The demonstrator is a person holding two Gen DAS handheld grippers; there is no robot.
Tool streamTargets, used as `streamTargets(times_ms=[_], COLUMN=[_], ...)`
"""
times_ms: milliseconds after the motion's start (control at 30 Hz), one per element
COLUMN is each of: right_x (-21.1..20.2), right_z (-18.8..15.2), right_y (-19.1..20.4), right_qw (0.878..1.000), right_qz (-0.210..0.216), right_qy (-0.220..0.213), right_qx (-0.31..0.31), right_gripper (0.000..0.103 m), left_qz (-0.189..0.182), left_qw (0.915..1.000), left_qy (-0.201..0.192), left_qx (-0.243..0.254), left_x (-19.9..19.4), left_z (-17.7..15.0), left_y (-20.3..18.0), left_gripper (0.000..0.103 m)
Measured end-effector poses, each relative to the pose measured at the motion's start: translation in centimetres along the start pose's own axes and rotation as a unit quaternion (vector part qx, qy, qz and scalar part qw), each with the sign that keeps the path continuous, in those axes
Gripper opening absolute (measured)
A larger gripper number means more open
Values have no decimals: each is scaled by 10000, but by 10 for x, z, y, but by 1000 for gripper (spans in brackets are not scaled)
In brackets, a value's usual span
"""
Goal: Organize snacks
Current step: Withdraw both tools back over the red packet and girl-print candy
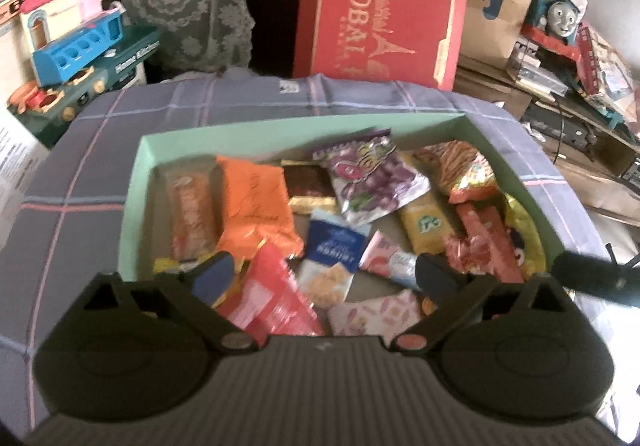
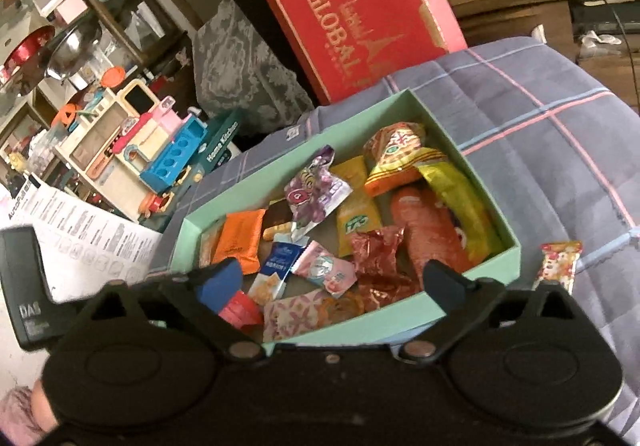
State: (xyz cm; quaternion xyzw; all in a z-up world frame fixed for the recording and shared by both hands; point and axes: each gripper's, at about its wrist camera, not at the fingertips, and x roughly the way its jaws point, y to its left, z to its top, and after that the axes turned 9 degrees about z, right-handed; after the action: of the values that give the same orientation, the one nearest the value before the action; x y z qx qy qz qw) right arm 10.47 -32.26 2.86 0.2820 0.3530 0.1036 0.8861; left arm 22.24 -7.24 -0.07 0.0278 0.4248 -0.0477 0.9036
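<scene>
**Bringing the last stray snack into the box**

Both of my tools are spread wide and hold nothing. The left tool [image 1: 324,278] hangs over the near end of the green box [image 1: 136,182]; the right tool [image 2: 340,282] hangs over its near rim. The box sits on the checked cloth [image 2: 560,118] covering the tabletop and is already full of loose packets lying at all angles.

One small packet [image 2: 558,266] lies outside, on the cloth just beside the box's right wall. I judge this to be the step in hand.

1. Use the right tool; it is nearer.
2. Approach from above, fingers across the packet's narrow width.
3. Close gently. The wrapper looks thin and will crumple.
4. Lift over the wall before moving sideways.

Obstructions: the box wall stands close to the packet. Inside, free floor is scarce; the crumpled red foil [image 2: 380,250] and yellow bag [image 2: 460,202] fill the nearest corner. The red carton [image 2: 360,14] behind and the toy kitchen [image 2: 160,150] stand well apart.
</scene>
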Motion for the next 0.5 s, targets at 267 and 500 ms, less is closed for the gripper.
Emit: streamTargets(times_ms=[267, 500], right_x=[-12, -29], right_z=[-4, -11], right_y=[-2, -4], right_qw=[9999, 9998], right_qz=[-71, -132], right_qy=[-100, -166], right_qx=[-4, 33], right_gripper=[103, 103], left_qz=[-43, -147], left_qw=[10000, 9998], left_qy=[-13, -21], left_qx=[38, 144], left_x=[-18, -41], left_z=[-16, -37], left_y=[1, -5], left_gripper=[102, 103])
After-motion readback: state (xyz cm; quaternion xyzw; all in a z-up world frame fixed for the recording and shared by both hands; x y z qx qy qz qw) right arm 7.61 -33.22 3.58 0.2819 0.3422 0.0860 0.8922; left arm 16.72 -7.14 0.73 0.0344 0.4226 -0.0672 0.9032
